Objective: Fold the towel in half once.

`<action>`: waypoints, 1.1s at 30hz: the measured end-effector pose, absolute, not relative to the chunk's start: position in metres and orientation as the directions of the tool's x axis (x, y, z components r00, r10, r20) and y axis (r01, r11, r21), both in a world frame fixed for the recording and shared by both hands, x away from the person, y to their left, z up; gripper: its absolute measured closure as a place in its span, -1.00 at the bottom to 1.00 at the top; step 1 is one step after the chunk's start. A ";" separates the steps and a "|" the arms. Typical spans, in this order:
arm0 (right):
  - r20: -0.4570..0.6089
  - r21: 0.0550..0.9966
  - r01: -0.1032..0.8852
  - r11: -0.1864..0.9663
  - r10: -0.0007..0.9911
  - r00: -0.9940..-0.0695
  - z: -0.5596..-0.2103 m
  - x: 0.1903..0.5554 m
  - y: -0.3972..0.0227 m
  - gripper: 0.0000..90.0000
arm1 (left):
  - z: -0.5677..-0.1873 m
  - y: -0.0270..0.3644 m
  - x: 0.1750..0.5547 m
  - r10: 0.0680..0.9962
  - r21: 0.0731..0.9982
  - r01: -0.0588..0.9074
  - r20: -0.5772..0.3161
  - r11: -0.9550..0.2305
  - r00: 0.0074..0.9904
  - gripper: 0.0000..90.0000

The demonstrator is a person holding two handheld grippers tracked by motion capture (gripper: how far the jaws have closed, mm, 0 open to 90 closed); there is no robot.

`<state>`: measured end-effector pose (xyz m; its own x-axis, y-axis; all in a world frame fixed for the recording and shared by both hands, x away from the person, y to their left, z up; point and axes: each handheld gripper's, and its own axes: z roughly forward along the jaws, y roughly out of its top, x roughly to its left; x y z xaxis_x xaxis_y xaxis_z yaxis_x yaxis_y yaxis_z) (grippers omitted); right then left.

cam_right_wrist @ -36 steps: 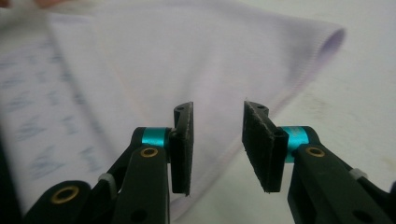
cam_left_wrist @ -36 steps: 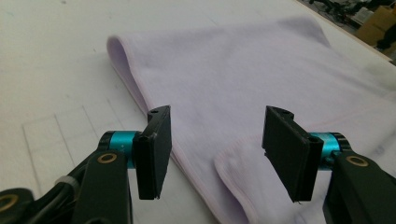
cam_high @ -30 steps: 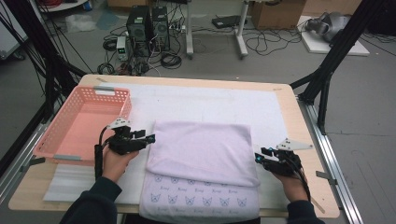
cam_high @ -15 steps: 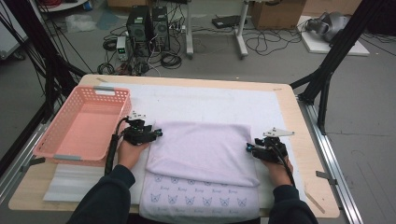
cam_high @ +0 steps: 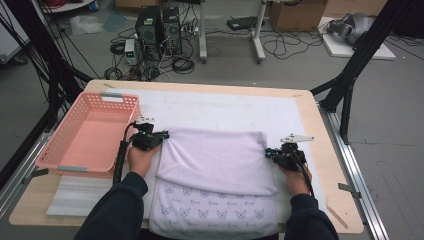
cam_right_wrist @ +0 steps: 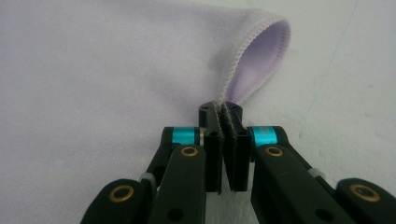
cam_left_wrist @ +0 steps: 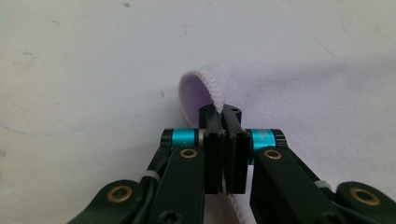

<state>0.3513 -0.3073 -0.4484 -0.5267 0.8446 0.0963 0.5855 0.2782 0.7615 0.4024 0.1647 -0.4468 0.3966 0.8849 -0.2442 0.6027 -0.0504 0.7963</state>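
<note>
A lilac towel (cam_high: 215, 160) lies folded over on the white mat, and its lower layer with small printed faces reaches the near table edge. My left gripper (cam_high: 162, 135) is at the towel's left edge near the far corner. In the left gripper view, the left gripper (cam_left_wrist: 223, 112) has just closed its jaws on the stitched hem of the towel (cam_left_wrist: 303, 93). My right gripper (cam_high: 268, 152) is at the right edge. In the right gripper view, the right gripper (cam_right_wrist: 223, 109) has also just closed on the hem, where the towel (cam_right_wrist: 116, 70) curls into a fold.
A pink plastic basket (cam_high: 65, 120) stands at the table's left, close to my left hand. A white foam sheet (cam_high: 75, 200) lies at the front left. Black frame poles flank the table. Computers and cables sit on the floor beyond the far edge.
Both hands have moved inward and away from the near edge to the towel's side edges. Both grippers, open before, have shut on the hem.
</note>
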 end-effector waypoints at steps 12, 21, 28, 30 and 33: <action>0.074 0.761 0.586 0.278 0.861 -0.504 -0.446 0.368 -0.303 0.93 | -0.439 0.166 0.409 0.897 0.759 0.650 -0.258 -0.041 0.358 0.66; 0.137 0.753 0.618 0.225 0.865 -0.482 -0.446 0.367 -0.303 0.00 | -0.442 0.159 0.392 0.877 0.731 0.664 -0.207 -0.156 0.434 -0.01; 0.074 0.733 0.605 0.311 0.848 -0.526 -0.447 0.364 -0.292 0.32 | -0.451 0.142 0.372 0.870 0.800 0.543 -0.057 -0.254 0.490 0.67; 0.103 0.733 0.615 0.291 0.846 -0.523 -0.447 0.364 -0.294 0.84 | -0.451 0.139 0.371 0.872 0.801 0.542 -0.052 -0.255 0.486 0.82; 0.099 0.735 0.608 0.300 0.840 -0.534 -0.446 0.361 -0.290 0.88 | -0.452 0.142 0.372 0.878 0.798 0.572 -0.120 -0.192 0.463 0.85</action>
